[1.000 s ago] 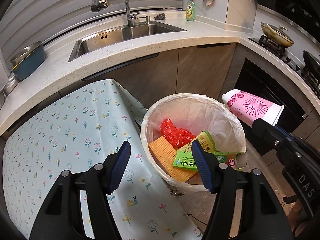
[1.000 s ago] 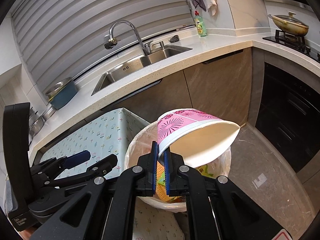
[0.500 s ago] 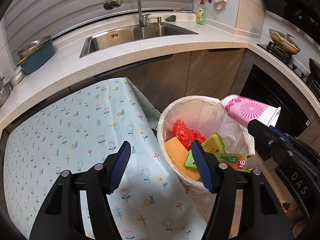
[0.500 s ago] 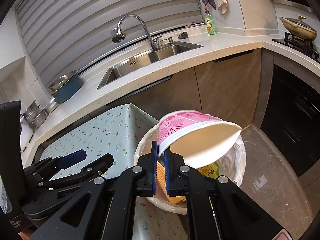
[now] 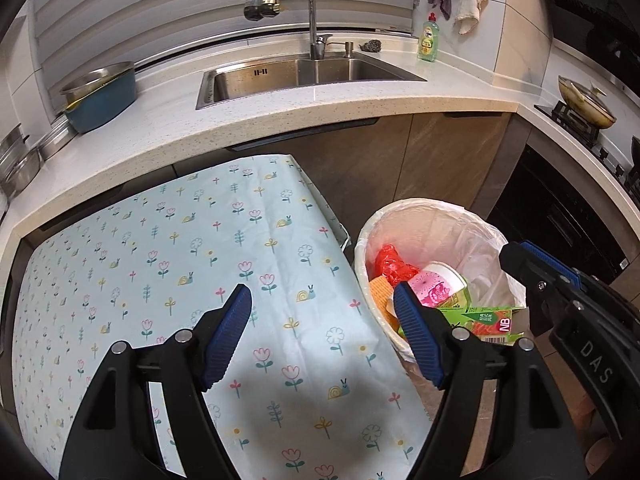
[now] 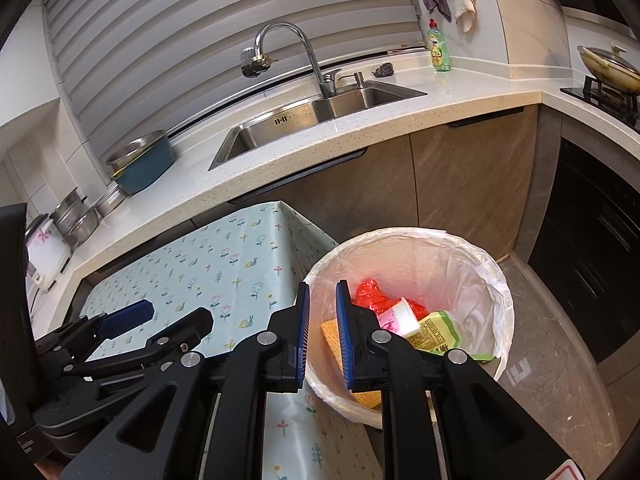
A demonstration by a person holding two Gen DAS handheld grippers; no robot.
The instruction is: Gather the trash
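A white bin (image 5: 370, 227) (image 6: 500, 280) lined with a clear bag stands on the floor beside the table. Inside lie a pink flowered paper cup (image 5: 438, 283) (image 6: 396, 315), a red wrapper (image 5: 390, 263) (image 6: 370, 294), an orange sponge (image 5: 378, 292) (image 6: 330, 334) and green packets (image 5: 486, 318) (image 6: 438, 330). My left gripper (image 5: 322, 320) is open and empty above the table's edge next to the bin; it also shows in the right wrist view (image 6: 132, 316). My right gripper (image 6: 322, 332) is slightly open and empty above the bin's near rim; its finger (image 5: 528, 264) shows in the left wrist view.
A table with a light blue flowered cloth (image 5: 180, 248) (image 6: 208, 264) stands left of the bin. Behind it runs a counter with a sink (image 5: 304, 76) (image 6: 312, 116), a blue pot (image 5: 100, 96) and a soap bottle (image 5: 428, 38). A stove with a pan (image 5: 584, 104) is at right.
My right gripper has opened and let go of the pink cup, which has dropped into the bin. My left gripper has drawn back over the table.
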